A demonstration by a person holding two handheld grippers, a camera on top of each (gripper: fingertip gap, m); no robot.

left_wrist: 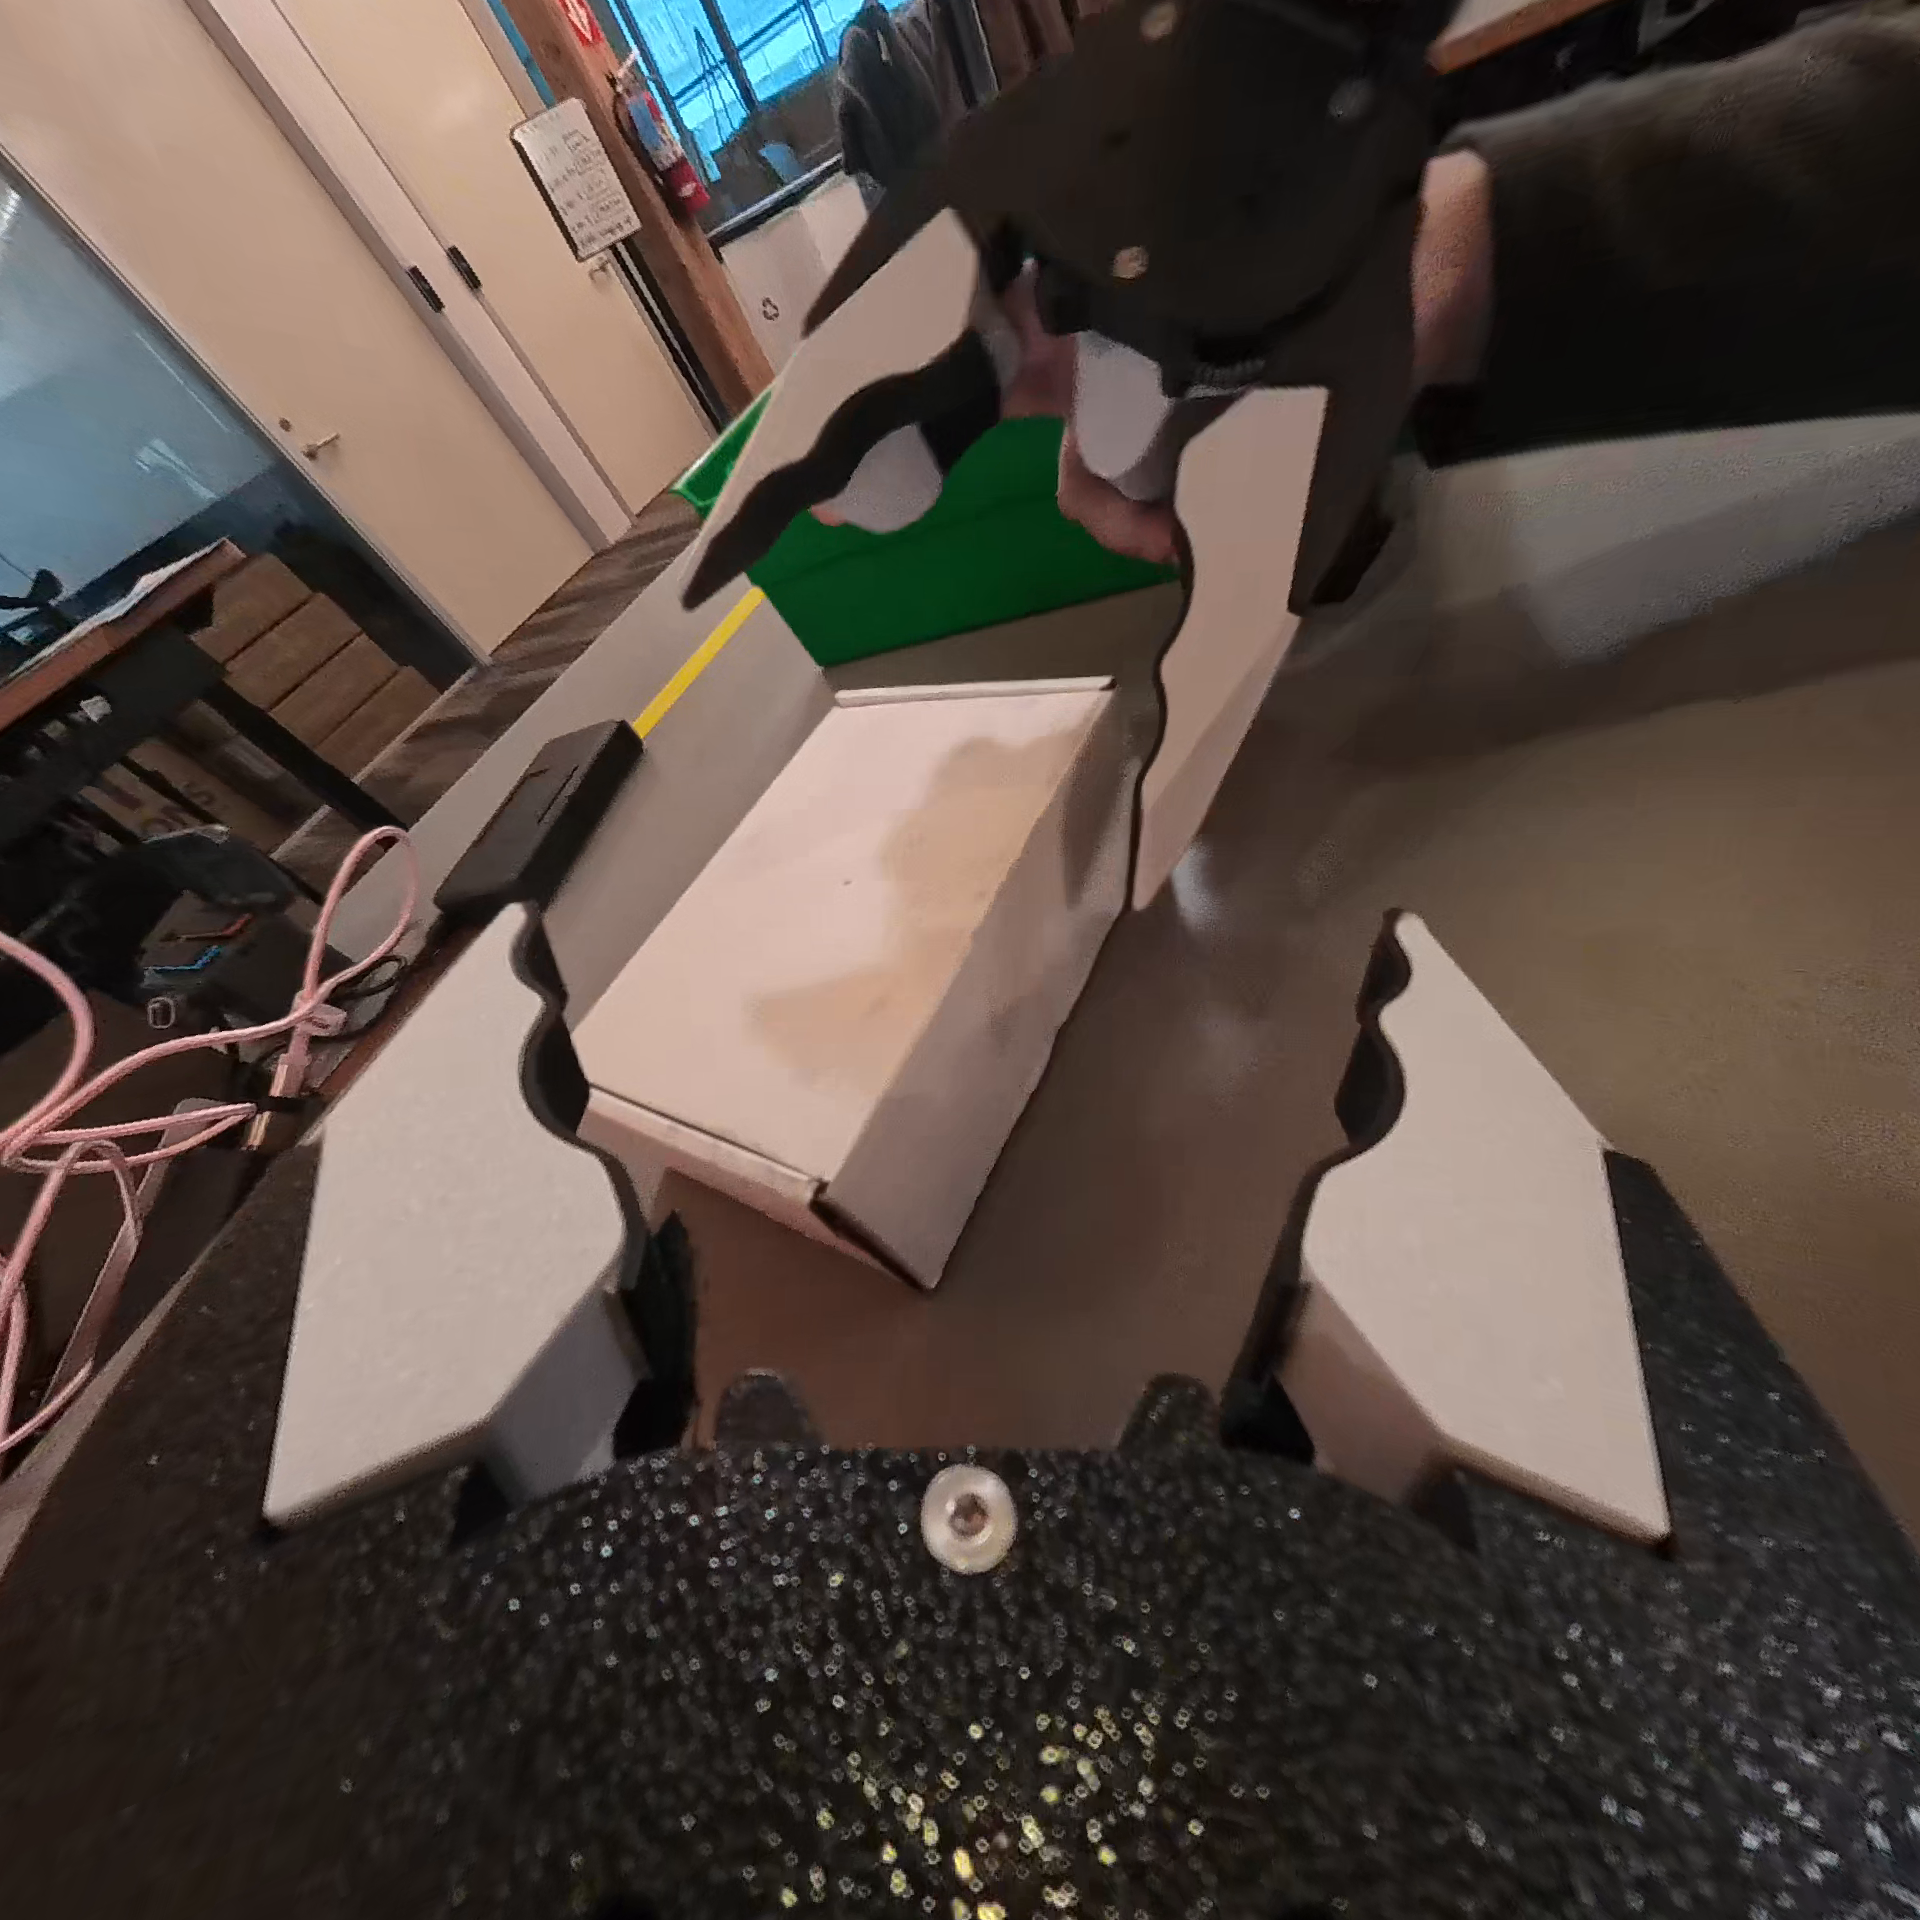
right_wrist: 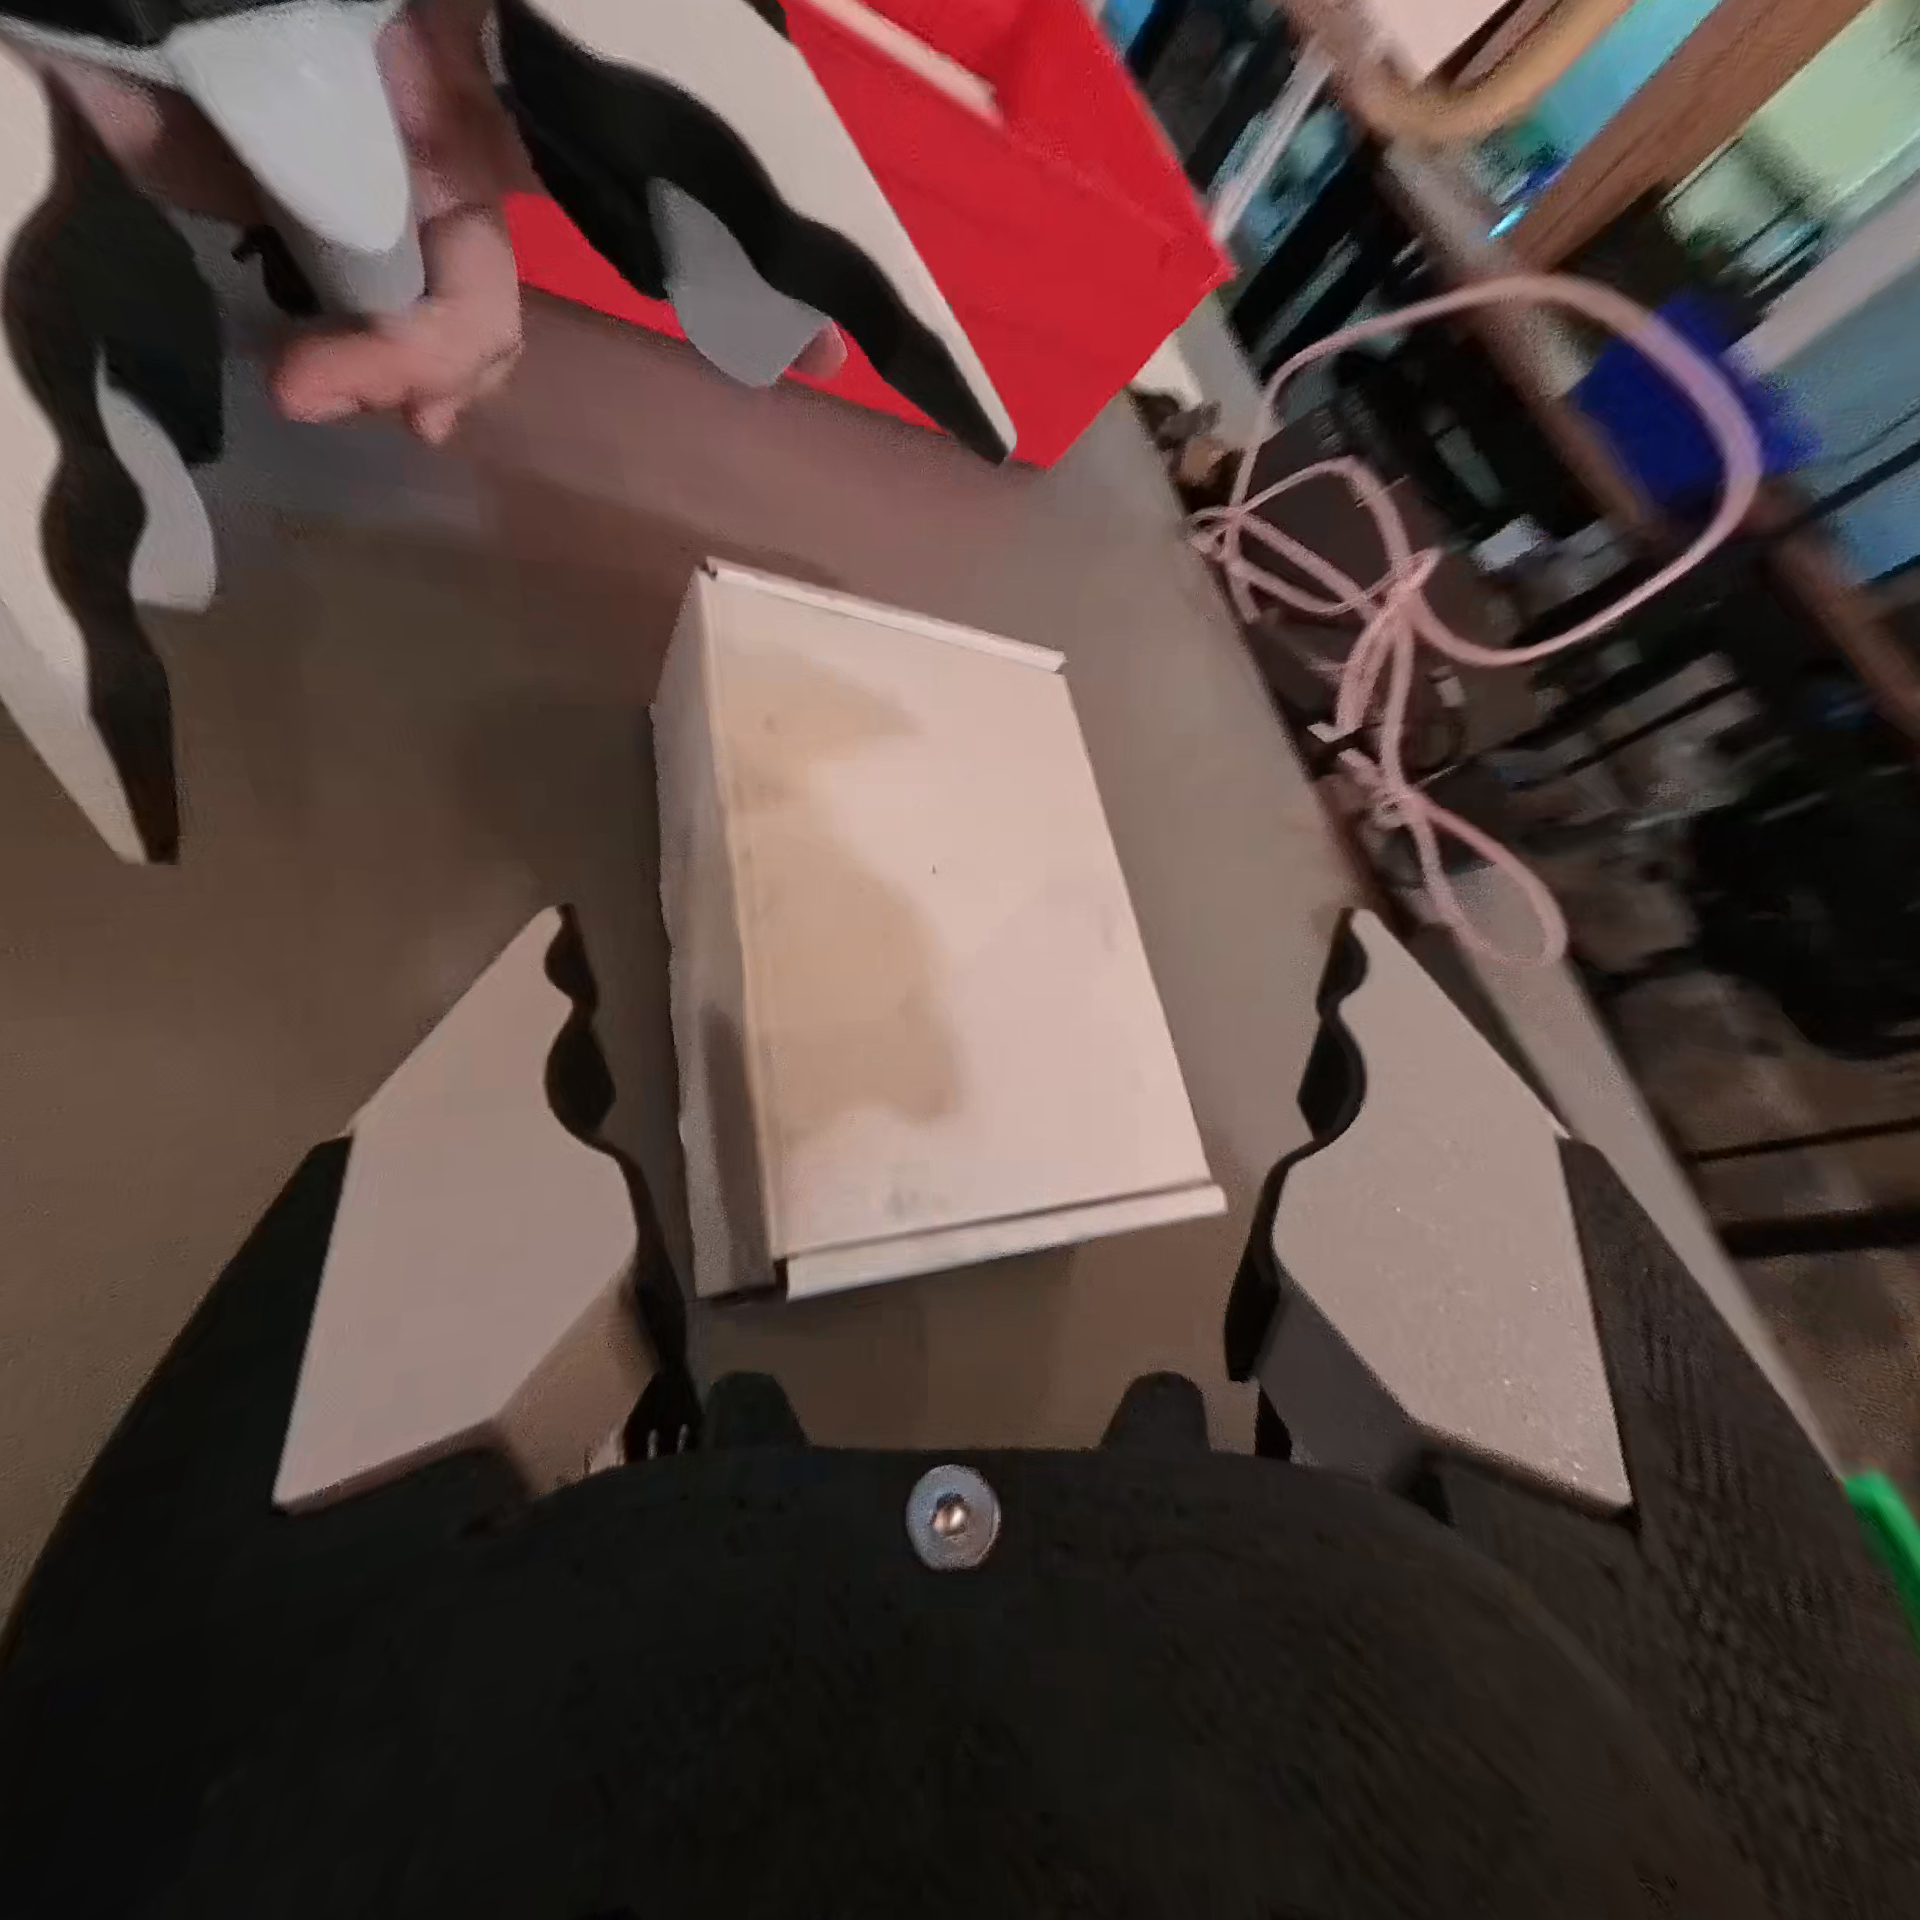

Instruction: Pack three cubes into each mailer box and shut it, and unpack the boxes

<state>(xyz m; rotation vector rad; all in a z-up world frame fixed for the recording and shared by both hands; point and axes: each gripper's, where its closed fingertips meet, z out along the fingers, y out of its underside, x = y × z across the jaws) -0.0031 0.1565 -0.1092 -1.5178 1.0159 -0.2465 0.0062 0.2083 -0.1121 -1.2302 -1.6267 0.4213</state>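
— Lying flat on the grey table [left_wrist: 1558, 935] is a closed white cardboard mailer box [left_wrist: 831, 935], its lid marked by a tan stain. Is it gripped by anything?

— No. The left hand-held gripper [left_wrist: 961, 925] is spread wide, and nothing is held between its white fingers [left_wrist: 447, 1195]; the box is seen just ahead of them, its near corner beside the left fingertip, though contact cannot be told.

— And the other?

— The right hand-held gripper [right_wrist: 954, 914] is likewise opened wide and bare. The box [right_wrist: 914, 935] is framed between its fingers [right_wrist: 1434, 1247], with a clear gap to each pad.

— What else is seen on the table?

— A green plastic bin [left_wrist: 935, 551] is placed beyond the box in the left wrist view, a red bin [right_wrist: 1018, 208] in the right. A flat black device [left_wrist: 540, 821] is set at the table's edge, and pink cables [right_wrist: 1403, 644] are tangled beside it.
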